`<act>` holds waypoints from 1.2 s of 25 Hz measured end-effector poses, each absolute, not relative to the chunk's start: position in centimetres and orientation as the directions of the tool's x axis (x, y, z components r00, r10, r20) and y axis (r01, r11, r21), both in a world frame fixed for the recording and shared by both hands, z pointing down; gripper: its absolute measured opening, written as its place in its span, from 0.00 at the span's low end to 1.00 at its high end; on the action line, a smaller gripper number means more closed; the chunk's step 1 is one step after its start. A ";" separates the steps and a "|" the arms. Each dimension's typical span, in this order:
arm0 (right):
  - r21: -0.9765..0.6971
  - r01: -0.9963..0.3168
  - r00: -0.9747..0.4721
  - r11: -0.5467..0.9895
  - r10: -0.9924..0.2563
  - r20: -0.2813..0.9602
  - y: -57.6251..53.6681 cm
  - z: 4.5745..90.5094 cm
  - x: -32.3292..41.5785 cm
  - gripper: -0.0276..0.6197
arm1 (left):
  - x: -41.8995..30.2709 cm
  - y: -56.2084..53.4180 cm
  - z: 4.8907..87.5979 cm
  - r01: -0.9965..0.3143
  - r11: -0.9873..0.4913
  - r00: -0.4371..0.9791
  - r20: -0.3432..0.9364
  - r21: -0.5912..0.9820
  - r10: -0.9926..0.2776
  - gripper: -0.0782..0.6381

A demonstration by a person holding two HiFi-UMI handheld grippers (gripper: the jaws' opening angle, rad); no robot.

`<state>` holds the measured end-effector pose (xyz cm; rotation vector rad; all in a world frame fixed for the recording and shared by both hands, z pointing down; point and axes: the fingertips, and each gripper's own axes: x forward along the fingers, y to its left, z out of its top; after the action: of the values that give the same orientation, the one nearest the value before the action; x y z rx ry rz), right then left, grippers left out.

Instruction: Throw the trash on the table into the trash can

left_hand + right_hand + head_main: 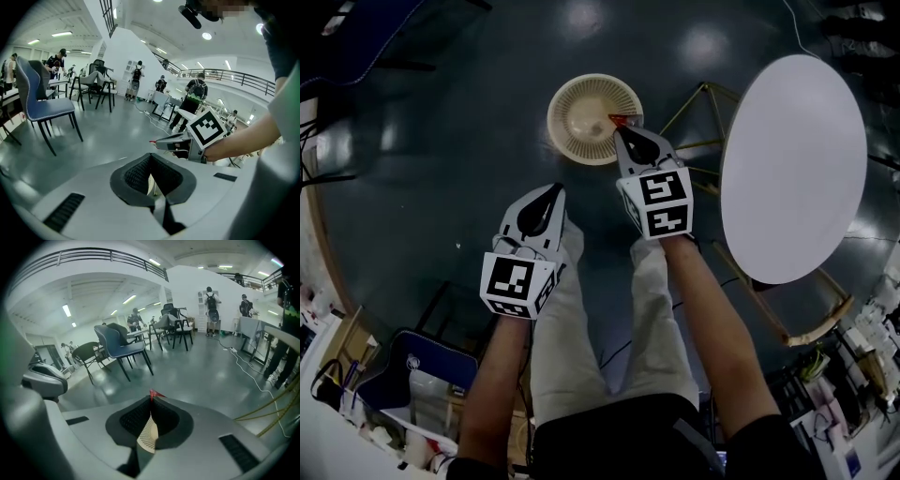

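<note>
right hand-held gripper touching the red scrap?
Touching. The right gripper view shows the red scrap pinched at the tips between the closed jaws of the right hand-held gripper.

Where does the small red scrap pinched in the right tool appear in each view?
Head view: the small red scrap is upper centre, at the right tool's tip, against the cream ribbed trash can's right edge.
Left gripper view: the scrap is mid-frame, on the right tool's tip reaching in from the right.
Right gripper view: the scrap is just above centre, poking past the shut tips.
Shared landmark: the right tool's tip.
</note>
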<state>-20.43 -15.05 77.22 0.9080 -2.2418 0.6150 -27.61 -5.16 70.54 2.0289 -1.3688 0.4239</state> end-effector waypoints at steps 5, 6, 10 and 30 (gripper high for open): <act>-0.180 -0.736 -0.549 0.653 -0.420 0.723 -14.6 80.2 -21.0 0.09 | -28.5 -5.5 72.4 -0.908 -0.242 0.408 0.589 0.342 -0.698 0.12; -0.180 -0.738 -0.547 0.651 -0.419 0.725 -14.7 80.7 -21.0 0.09 | -28.5 -5.7 72.8 -0.906 -0.245 0.412 0.589 0.344 -0.695 0.12; -0.183 -0.741 -0.540 0.646 -0.412 0.734 -15.0 82.7 -21.2 0.09 | -28.6 -6.1 74.4 -0.901 -0.257 0.425 0.596 0.349 -0.681 0.12; -0.159 -0.740 -0.492 0.653 -0.364 0.790 -14.7 92.2 -22.7 0.09 | -32.3 -7.4 78.5 -0.902 -0.232 0.418 0.605 0.365 -0.678 0.12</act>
<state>-22.68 -14.75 92.22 0.8533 -2.1148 0.6358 -32.27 -7.41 78.51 1.9927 -1.3350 0.4204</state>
